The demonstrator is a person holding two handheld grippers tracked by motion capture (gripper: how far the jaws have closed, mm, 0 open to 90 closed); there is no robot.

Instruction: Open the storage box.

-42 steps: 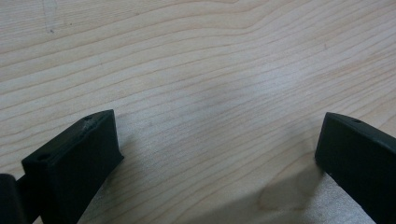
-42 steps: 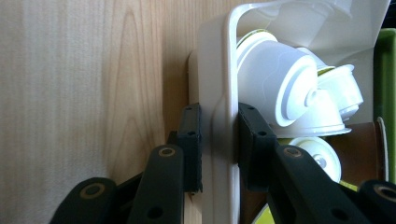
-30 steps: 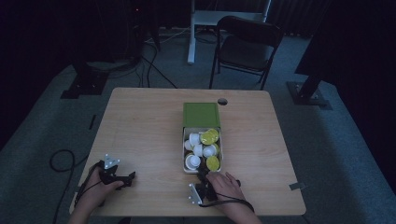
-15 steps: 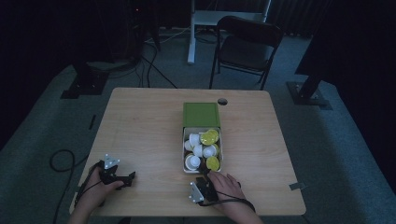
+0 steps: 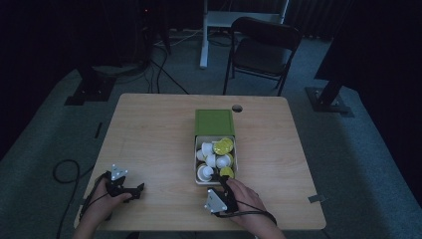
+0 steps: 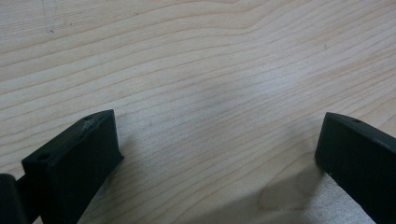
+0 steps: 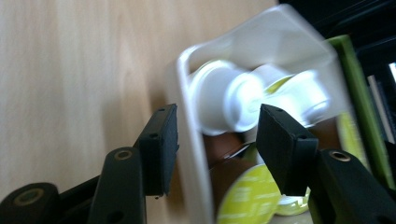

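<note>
A white box [image 5: 195, 160] with its green lid [image 5: 214, 122] slid back lies mid-table and holds several white and lime-topped capsules [image 5: 216, 160]. My right gripper [image 5: 225, 182] is at the box's near end. In the right gripper view its jaws [image 7: 217, 135] have just been opening. They straddle the box's white wall [image 7: 194, 158] without pressing it. One jaw is outside the box, the other over a white capsule [image 7: 219, 105] and a lime-lidded one [image 7: 245, 196]. My left gripper [image 5: 137, 188] rests open at the table's near left over bare wood [image 6: 219, 149].
The wooden table [image 5: 149, 134] has a cable hole [image 5: 237, 108] behind the box. A folding chair [image 5: 263, 47] and stand legs are beyond the far edge. A cable [image 5: 64, 169] loops off the table's left side.
The right gripper's jaws have spread apart and the hand has lifted slightly at the box's near end. The left hand has stayed put.
</note>
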